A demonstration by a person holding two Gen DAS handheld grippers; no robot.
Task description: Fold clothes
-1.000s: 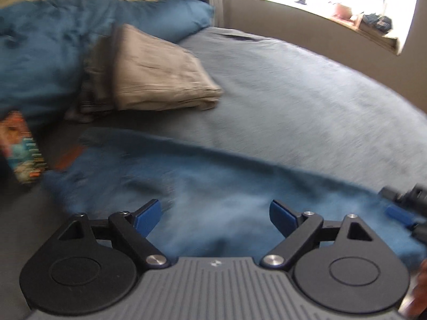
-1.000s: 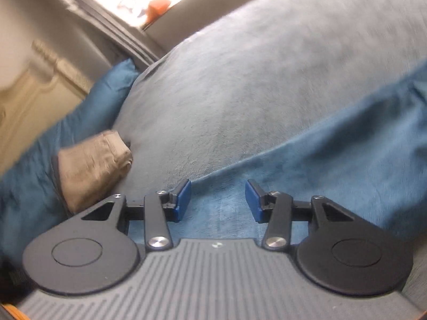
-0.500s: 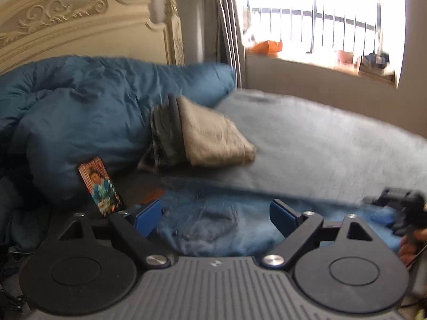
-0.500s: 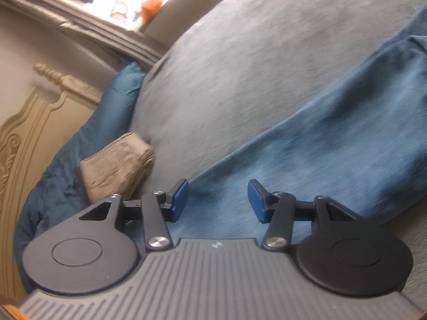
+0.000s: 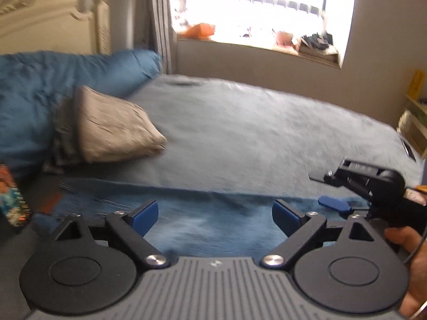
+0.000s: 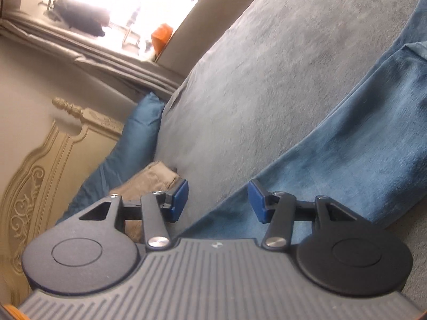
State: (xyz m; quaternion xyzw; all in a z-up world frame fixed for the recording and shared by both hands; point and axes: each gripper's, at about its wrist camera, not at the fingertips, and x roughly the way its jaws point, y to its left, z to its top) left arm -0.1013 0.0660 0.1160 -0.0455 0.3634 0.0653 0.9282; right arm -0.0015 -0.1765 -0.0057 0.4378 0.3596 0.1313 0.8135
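Since a second ago the left gripper (image 5: 214, 214) has lifted clear, fingers apart and empty. The jeans (image 5: 213, 221) lie flat on the bed (image 5: 267, 133), probably released; right gripper (image 6: 217, 204), at three o'clock, also gapes empty.

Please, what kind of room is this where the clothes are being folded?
Most likely a bedroom in a home. A bed with a grey cover fills the view, a carved cream headboard stands at its end, and a blue duvet lies bunched beside a window.
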